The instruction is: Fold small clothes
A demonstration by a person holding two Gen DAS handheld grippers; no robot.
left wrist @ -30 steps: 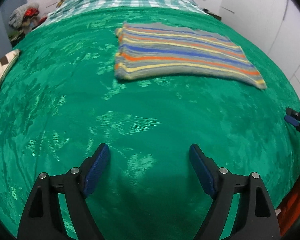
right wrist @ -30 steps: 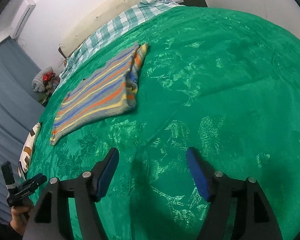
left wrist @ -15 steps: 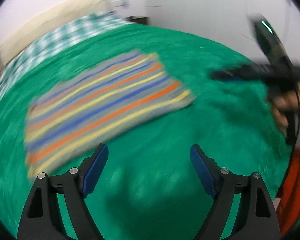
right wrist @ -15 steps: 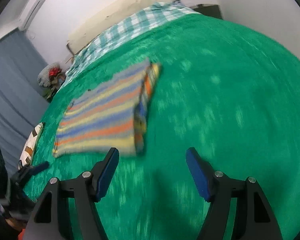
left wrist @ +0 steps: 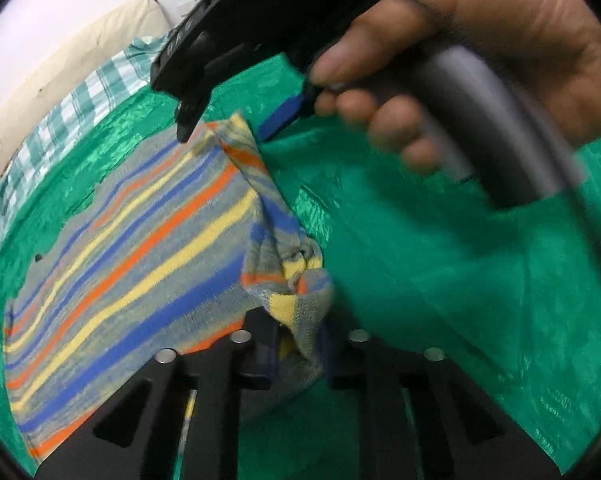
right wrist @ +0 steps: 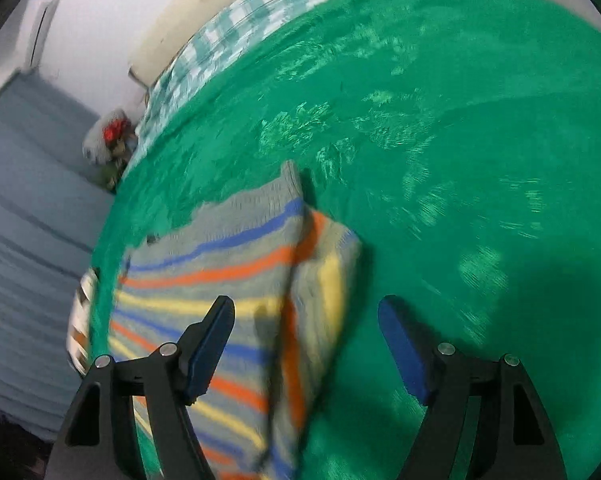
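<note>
Left wrist view: your left gripper [left wrist: 300,344] has just clamped the striped knit garment's [left wrist: 140,264] corner; your right gripper [right wrist: 306,344] hangs open above it.

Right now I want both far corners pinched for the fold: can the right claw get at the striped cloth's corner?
Probably yes: the right claw is open over the striped cloth, nothing between them. The left claw already grips a corner.

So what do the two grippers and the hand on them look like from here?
Both grippers are black plastic frames with round silver bolt heads and blue pads on the fingers. The right gripper has its own handle, a dark grey rounded grip under a black body, seen from the left gripper. The hand on it is bare, with no glove or sleeve in view.
</note>
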